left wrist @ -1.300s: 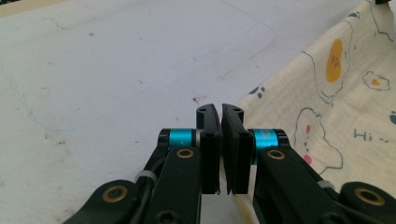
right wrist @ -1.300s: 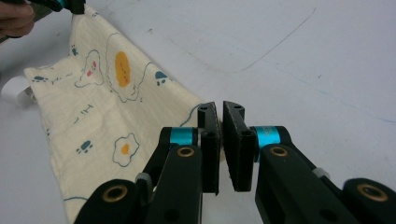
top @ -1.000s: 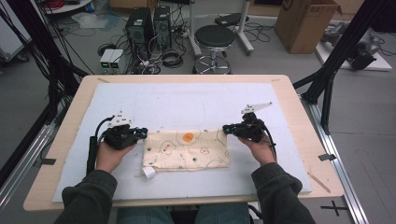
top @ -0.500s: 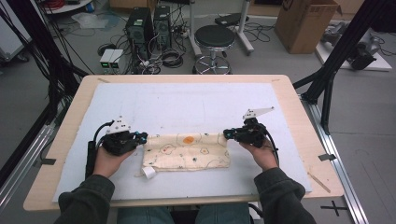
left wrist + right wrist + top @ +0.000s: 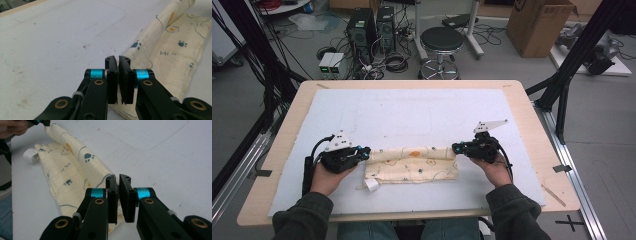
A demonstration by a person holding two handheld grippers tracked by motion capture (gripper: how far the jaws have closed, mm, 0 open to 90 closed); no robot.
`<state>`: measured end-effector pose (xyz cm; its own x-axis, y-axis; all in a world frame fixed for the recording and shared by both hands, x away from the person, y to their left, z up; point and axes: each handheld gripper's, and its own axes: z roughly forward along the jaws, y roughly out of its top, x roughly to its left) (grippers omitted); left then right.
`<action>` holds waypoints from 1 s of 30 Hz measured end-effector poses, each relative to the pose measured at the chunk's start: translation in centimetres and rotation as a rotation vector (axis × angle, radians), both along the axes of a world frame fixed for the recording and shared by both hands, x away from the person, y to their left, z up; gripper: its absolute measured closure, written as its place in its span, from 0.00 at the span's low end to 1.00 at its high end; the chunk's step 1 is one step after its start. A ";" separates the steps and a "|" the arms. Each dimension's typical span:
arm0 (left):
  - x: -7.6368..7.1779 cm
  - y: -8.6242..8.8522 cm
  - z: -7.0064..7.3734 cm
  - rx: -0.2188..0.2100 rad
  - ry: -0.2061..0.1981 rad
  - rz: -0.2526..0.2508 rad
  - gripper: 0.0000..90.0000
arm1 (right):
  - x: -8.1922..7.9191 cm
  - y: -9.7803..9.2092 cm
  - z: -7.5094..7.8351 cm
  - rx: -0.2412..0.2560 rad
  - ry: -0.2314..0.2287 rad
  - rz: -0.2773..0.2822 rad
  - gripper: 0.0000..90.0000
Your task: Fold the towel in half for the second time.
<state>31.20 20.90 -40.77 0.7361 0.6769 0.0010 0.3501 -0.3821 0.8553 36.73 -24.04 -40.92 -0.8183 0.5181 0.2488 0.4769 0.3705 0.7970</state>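
Writing on the cream cloth [image 5: 172, 53] reads "Hi ~" in small dark letters in the left gripper view, set among blue paw prints and orange blotches; a white tag [image 5: 371, 184] sticks out at the cloth's near left corner in the high view, too small to read. Nearest the person, two dark sleeves come in from the bottom edge, and each hand wraps a black gripper from behind and below, palms turned inward toward the cloth. The left gripper [image 5: 362, 153] lies low over the desk [image 5: 282, 150] with its tip at the cloth's left end, its cable looping back along the forearm and its grey plate tilted on top. In the left gripper view its jaws stand almost together, a thin slit between the pads, with the cloth's folded edge right at their tips; whether they pinch the fabric I cannot tell. The right gripper [image 5: 456, 148] mirrors it at the cloth's right end, wrist slightly raised and the grey plate pointing away to the far right. In the right gripper view its jaws are likewise narrow, a slim gap between them, over the cloth's corner, and a grip cannot be told. The cloth lies folded lengthwise into a long band between the two grippers, on the white mat [image 5: 412, 115] that covers the desk, toward its near side. Beyond the desk stand a black stool [image 5: 441, 40], computer towers [image 5: 371, 27] amid cables, and a cardboard box [image 5: 539, 22].
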 end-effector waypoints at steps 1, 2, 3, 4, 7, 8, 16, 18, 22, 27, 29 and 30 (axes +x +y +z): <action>-0.1 0.0 0.0 0.008 0.001 -0.007 0.95 | -0.2 -0.1 0.0 0.006 -0.002 0.003 0.95; -0.2 0.0 0.0 0.008 0.001 -0.010 0.95 | -0.3 -0.1 -0.1 0.008 -0.004 0.004 0.95; -0.3 0.0 0.0 0.012 0.001 -0.016 0.95 | -0.5 -0.1 -0.1 0.008 -0.010 0.007 0.95; -0.4 0.0 0.0 0.013 -0.001 -0.019 0.95 | -0.6 -0.1 -0.1 0.009 -0.004 0.006 0.95; -0.8 0.0 0.0 0.010 -0.008 -0.028 0.95 | -1.0 -0.2 -0.2 0.017 -0.005 0.006 0.95; -0.9 0.0 -0.1 0.005 -0.005 -0.029 0.95 | -1.1 -0.2 -0.2 0.018 -0.005 0.009 0.95; -1.8 0.0 -0.7 0.012 -0.002 -0.048 0.95 | -2.2 -0.3 -0.7 0.007 -0.005 0.023 0.95; -2.1 -0.2 -0.8 0.014 -0.004 -0.052 0.95 | -2.4 -0.4 -0.9 0.010 -0.003 0.025 0.95; -2.3 -0.2 -1.0 0.029 0.000 -0.062 0.95 | -2.8 -0.4 -1.1 0.006 -0.003 0.031 0.95; -2.7 -0.2 -1.4 0.037 0.004 -0.071 0.95 | -3.4 -0.3 -1.4 -0.004 0.004 0.040 0.95; -2.9 -0.3 -1.5 0.046 0.004 -0.076 0.95 | -3.7 -0.3 -1.5 -0.007 0.010 0.045 0.95; -3.0 -0.3 -1.6 0.047 0.003 -0.078 0.95 | -3.8 -0.3 -1.6 -0.010 0.005 0.047 0.95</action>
<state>28.18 20.56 -42.36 0.7864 0.6171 0.0290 0.3206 -0.4478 0.8347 32.95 -24.33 -42.52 -0.8406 0.4817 0.2478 0.4628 0.4007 0.7907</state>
